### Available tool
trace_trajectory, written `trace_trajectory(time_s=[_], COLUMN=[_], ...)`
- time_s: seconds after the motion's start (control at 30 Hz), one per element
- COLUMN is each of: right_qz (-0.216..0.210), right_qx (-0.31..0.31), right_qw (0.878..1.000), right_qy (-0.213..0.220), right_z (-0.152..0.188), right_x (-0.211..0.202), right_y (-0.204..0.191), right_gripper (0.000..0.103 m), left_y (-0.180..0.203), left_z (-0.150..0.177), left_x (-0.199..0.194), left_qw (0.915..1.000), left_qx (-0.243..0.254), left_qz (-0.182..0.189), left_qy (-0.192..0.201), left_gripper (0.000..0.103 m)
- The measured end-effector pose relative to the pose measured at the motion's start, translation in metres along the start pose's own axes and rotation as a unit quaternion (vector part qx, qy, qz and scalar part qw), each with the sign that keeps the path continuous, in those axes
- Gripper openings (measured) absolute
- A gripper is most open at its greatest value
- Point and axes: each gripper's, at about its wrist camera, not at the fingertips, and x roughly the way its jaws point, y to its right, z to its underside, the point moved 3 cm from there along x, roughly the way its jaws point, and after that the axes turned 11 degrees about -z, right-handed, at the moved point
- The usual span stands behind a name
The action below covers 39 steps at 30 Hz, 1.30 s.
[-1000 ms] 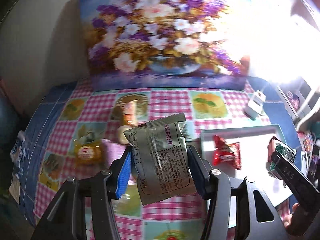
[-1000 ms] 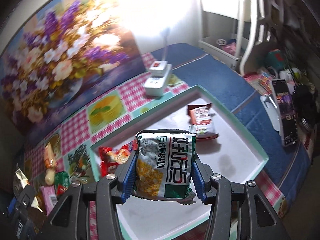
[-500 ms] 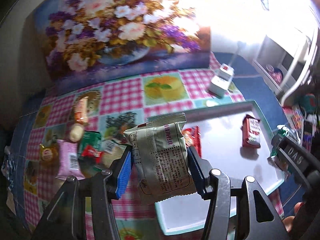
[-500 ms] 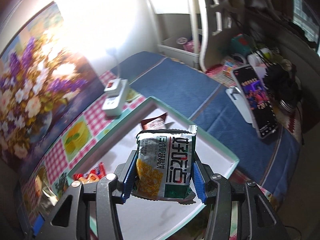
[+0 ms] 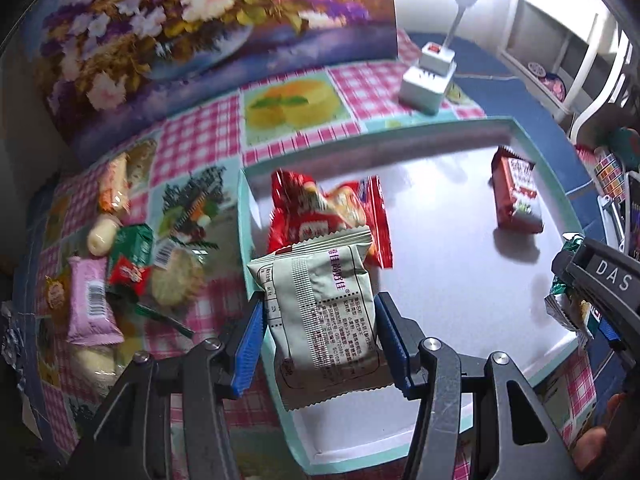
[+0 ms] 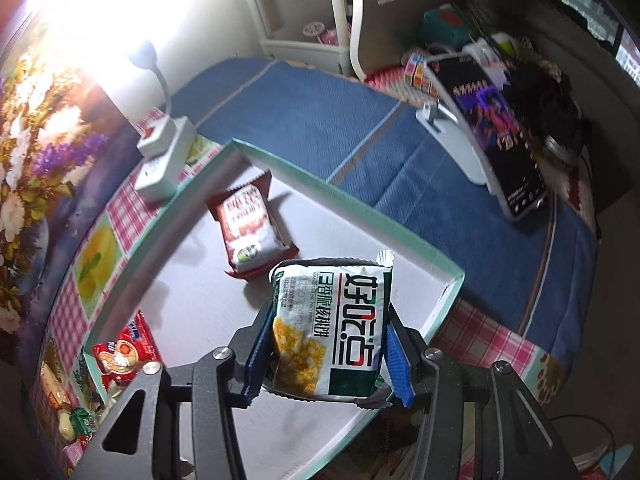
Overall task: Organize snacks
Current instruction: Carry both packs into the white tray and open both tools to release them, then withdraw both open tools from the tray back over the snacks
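My left gripper (image 5: 320,320) is shut on a pale green snack packet (image 5: 320,312), held above the left end of the white tray (image 5: 460,184). My right gripper (image 6: 326,336) is shut on a white-and-green corn cracker packet (image 6: 332,328), held above the tray's (image 6: 200,300) near right part. In the tray lie a red snack bag (image 5: 320,212), also in the right wrist view (image 6: 124,354), and a dark red packet (image 5: 516,196), also in the right wrist view (image 6: 250,226). The right gripper shows at the left wrist view's right edge (image 5: 600,292).
Several loose snacks lie left of the tray on the checkered cloth: a pink packet (image 5: 90,304), a green packet (image 5: 134,242), a round cracker (image 5: 176,278). A white lamp base (image 5: 428,80) stands behind the tray. A phone on a stand (image 6: 492,132) is on the right.
Both grippers have swung rightward over the tray with their packets still held. The left packet now hangs over the tray's left end near the red bag.
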Motion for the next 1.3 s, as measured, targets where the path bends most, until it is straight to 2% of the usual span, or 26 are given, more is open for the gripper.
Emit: trace_trajectory(time_s=[0.57, 0.93, 1.0, 1.07, 1.3], right_qz=[0.014, 0.013, 0.011, 0.011, 0.005], right_qx=[0.001, -0.004, -0.005, -0.005, -0.011], right_qw=[1.0, 0.999, 0.999, 0.999, 1.0], right_qy=[-0.026, -0.031, -0.032, -0.033, -0.029], right_z=[0.002, 0.003, 0.003, 0.003, 0.003], right_x=[0.015, 0.016, 0.017, 0.018, 0.016], right_y=[-0.002, -0.002, -0.002, -0.002, -0.003], right_gripper=[0.054, 0.054, 0.054, 0.055, 0.063], left_y=[0.005, 0.001, 0.0, -0.003, -0.014], left_z=[0.003, 0.002, 0.001, 0.0, -0.003], left_x=[0.015, 0.015, 0.014, 0.013, 0.011], left_qw=[0.9993, 0.9992, 0.9993, 0.9992, 0.9987], left_qx=[0.005, -0.004, -0.007, -0.013, -0.036], left_qz=[0.015, 0.019, 0.019, 0.02, 0.021], left_qy=[-0.033, -0.035, -0.033, -0.031, -0.03], left_gripper=[0.056, 0.057, 0.06, 0.067, 0.068])
